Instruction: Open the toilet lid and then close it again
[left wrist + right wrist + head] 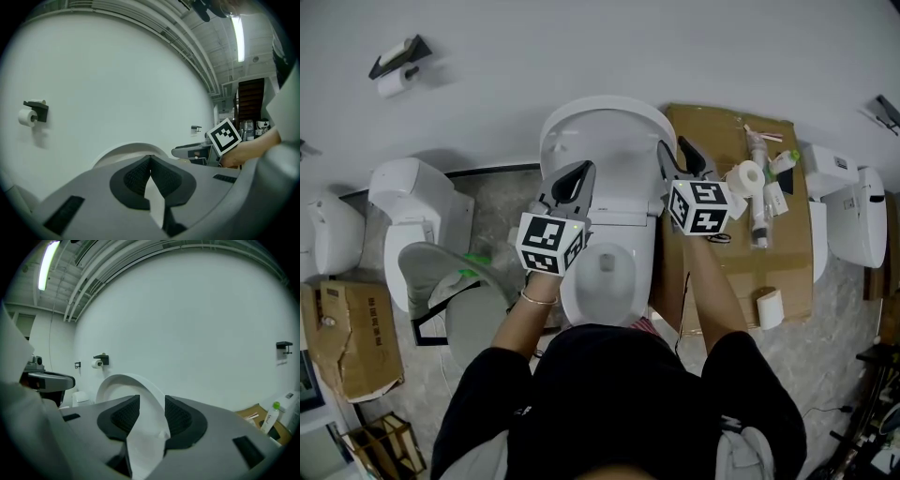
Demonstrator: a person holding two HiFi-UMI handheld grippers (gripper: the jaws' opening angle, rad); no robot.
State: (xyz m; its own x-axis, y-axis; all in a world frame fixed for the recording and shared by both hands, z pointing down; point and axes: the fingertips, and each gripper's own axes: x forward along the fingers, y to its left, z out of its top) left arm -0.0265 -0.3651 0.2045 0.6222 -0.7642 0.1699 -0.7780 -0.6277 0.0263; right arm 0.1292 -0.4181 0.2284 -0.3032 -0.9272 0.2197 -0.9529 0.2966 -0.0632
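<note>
I stand over the toilet bowl (607,279) and hold one pair of tongs in each hand. The toilet lid (609,127) is raised. It stands up at the back edge of the toilet, near the white wall, and the bowl below it is uncovered.

My right tongs (679,152) are at the right edge of the lid. In the right gripper view, the white rim of the lid (117,383) curves down and passes between the two dark pads of these tongs (149,412), which are clamped on it.

My left tongs (577,171) are over the lower left part of the lid. In the left gripper view their tips (150,158) are together. A narrow white wedge shows in the slit behind the tips, and I cannot tell if something is pinched there. The lid (123,151) rises as a white arch just behind them.

To the right of the toilet, a sheet of cardboard (712,127) lies on the floor with bottles (759,202) on it. A toilet paper roll (393,82) hangs on the wall at the left.
</note>
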